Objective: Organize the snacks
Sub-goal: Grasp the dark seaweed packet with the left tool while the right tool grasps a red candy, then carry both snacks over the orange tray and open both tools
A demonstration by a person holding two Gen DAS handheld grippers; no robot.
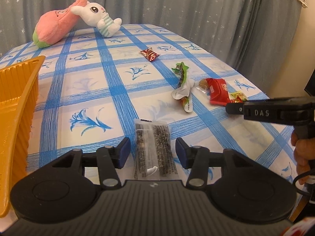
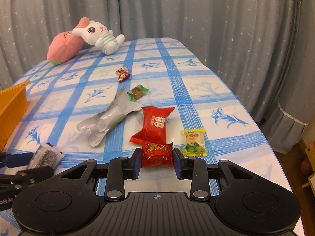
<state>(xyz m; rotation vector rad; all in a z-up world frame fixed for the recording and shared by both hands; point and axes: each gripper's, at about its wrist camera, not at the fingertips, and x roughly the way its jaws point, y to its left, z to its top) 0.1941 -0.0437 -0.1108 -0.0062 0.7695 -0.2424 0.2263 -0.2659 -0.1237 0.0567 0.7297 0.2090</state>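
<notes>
Pinching the red candy (image 2: 157, 154) at lower centre, right hand-held gripper (image 2: 157, 158) should squeeze evenly; left hand-held gripper (image 1: 153, 151) stands spread around the seaweed packet (image 1: 152, 147).

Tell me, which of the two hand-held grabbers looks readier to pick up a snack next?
The right gripper, probably. Its pads already sit against both sides of the small red candy. The left gripper only straddles the clear dark-snack packet, with gaps on both sides, though it is nearer the orange basket.
</notes>
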